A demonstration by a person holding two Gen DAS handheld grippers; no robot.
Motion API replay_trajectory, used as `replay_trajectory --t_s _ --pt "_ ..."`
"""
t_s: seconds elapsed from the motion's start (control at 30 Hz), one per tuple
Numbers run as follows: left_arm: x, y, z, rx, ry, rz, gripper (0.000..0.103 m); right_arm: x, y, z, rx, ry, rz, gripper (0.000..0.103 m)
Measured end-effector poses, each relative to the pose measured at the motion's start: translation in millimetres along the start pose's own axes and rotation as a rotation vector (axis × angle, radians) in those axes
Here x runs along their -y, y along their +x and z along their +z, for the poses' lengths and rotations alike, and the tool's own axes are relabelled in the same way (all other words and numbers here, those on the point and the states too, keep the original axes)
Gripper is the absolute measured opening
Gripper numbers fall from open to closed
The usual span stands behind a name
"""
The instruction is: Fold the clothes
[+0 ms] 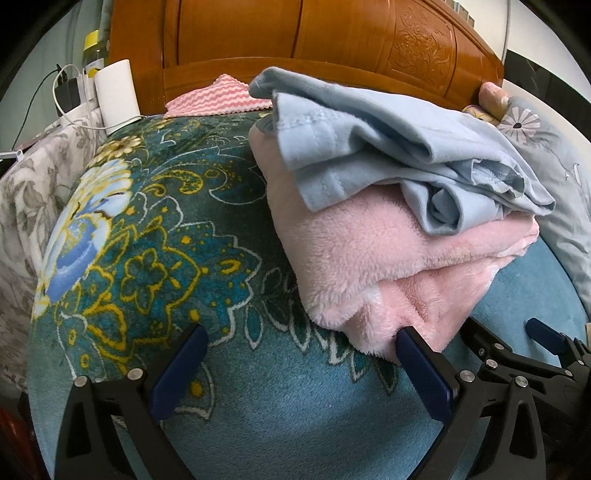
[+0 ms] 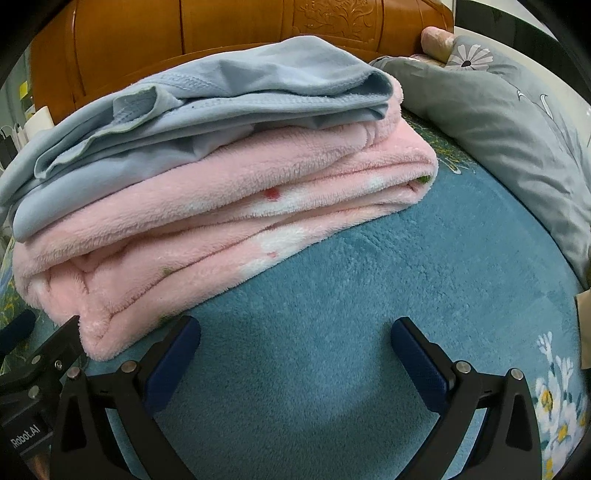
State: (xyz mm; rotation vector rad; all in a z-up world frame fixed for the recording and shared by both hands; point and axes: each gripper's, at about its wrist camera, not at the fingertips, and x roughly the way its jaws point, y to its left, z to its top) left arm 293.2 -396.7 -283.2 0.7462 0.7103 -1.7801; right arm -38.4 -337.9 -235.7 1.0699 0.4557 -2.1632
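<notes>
A folded pink fleece garment (image 1: 388,258) (image 2: 207,221) lies on the bed's teal floral blanket (image 1: 166,240) (image 2: 351,295). On top of it rests a loosely folded light blue garment (image 1: 388,147) (image 2: 229,99). My left gripper (image 1: 301,338) is open and holds nothing; its right fingertip touches or sits just before the pink pile's near corner. My right gripper (image 2: 295,332) is open over bare blanket, just right of the pile's near edge, its left fingertip close to the pink fleece. Each gripper shows at the edge of the other's view.
A carved wooden headboard (image 1: 295,33) (image 2: 221,29) stands behind the pile. A grey flowered pillow (image 1: 554,166) (image 2: 498,110) lies at the right. A pink-and-white zigzag cloth (image 1: 218,96) sits by the headboard. A white cylinder (image 1: 116,96), chargers and cables stand at far left.
</notes>
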Motion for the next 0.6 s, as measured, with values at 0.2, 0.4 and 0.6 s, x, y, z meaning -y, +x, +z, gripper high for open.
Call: replay_trajectory --t_s 0.2,0.4,0.6 --pt "-0.5 0.3 -0.2 -0.001 -0.002 -0.002 0.103 5.7 -2.3 4.4 -0.001 0.005 0.006 0.103" --pt "0.9 0.6 0.0 0.000 -0.001 -0.001 0.103 -0.6 -3.1 10.3 -0.002 0.003 0.008 0.103" --pt "-2.5 -3.0 -2.6 0.001 -0.010 0.000 0.103 4.9 -4.8 10.4 -0.002 0.004 0.009 0.103"
